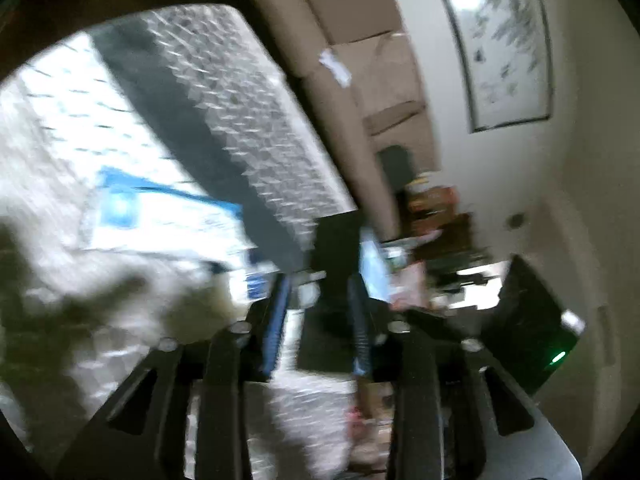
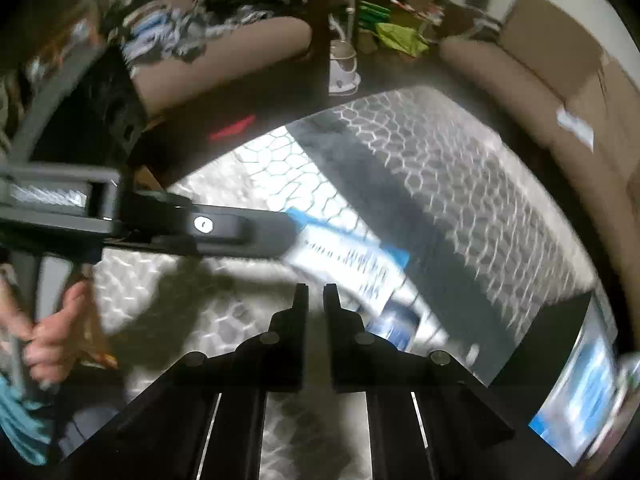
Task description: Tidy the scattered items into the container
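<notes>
Both views are motion-blurred. A white and blue flat packet (image 1: 160, 216) lies on the hex-patterned table (image 1: 60, 128); it also shows in the right wrist view (image 2: 344, 256). A dark container (image 1: 336, 240) with items stands at the table's end, also seen at the right (image 2: 560, 344). My left gripper (image 1: 320, 280) is open with blue pads, near the container, empty. In the right wrist view the left gripper (image 2: 280, 228) reaches in from the left to the packet. My right gripper (image 2: 315, 292) has its jaws nearly together, empty, above the table.
A beige sofa (image 2: 540, 80) runs along the far side, also visible in the left wrist view (image 1: 340, 40). A framed picture (image 1: 500, 40) hangs on the wall. A white appliance (image 2: 342, 64) and clutter stand on the dark floor beyond the table.
</notes>
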The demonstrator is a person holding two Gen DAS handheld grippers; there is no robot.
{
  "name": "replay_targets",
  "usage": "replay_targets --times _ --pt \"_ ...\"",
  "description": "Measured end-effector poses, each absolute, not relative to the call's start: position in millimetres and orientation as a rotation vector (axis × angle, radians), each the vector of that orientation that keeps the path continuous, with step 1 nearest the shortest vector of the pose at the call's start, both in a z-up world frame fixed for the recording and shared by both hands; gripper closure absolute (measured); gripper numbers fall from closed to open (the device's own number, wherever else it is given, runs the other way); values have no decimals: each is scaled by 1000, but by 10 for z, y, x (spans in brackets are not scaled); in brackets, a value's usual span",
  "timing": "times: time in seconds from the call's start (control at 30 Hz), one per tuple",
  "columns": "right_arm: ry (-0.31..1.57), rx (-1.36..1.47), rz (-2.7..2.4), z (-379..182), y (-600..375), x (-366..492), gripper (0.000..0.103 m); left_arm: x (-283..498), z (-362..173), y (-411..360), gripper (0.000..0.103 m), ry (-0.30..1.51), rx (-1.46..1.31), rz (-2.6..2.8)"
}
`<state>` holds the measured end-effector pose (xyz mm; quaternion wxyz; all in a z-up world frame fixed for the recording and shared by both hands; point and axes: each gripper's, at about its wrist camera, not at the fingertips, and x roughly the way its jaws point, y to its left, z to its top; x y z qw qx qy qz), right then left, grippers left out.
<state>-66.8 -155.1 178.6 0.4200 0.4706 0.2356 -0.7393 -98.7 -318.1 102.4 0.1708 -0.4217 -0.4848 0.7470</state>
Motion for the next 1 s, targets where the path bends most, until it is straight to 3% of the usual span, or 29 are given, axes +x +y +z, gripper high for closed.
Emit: replay_targets --times 0.07,0.13,0.2,0.37,0.47,0.57,0.8,1.0 --pt "454 1270 -1862 1738 -1350 -686 92 -905 943 -3254 54 -1362 -1276 2170" --pt "345 1327 -1868 1668 -1228 -771 81 -886 814 -3347 51 -1349 -1367 2218" --pt "191 1392 -1874 1576 -1133 -929 62 -883 680 -3409 51 -1332 -1442 2244" --pt "-43 1495 -1867 1362 -1189 -1384 60 -984 435 -3446 47 -1322 -1547 2238" --pt "-64 1532 -1872 1202 -1338 -1664 59 -1145 317 -3546 40 -1376 -1553 2236" --pt "-78 1604 -1875 959 -1462 -1932 52 -1318 134 -3617 40 -1410 -1595 2204" --pt "-122 1754 -1830 438 -1456 -2322 50 -1570 -97 -3525 40 -1343 -1671 2142" --pt "-155 1788 -1771 313 -1466 -2376 49 -1638 -192 -3451 40 -1343 -1644 2131"
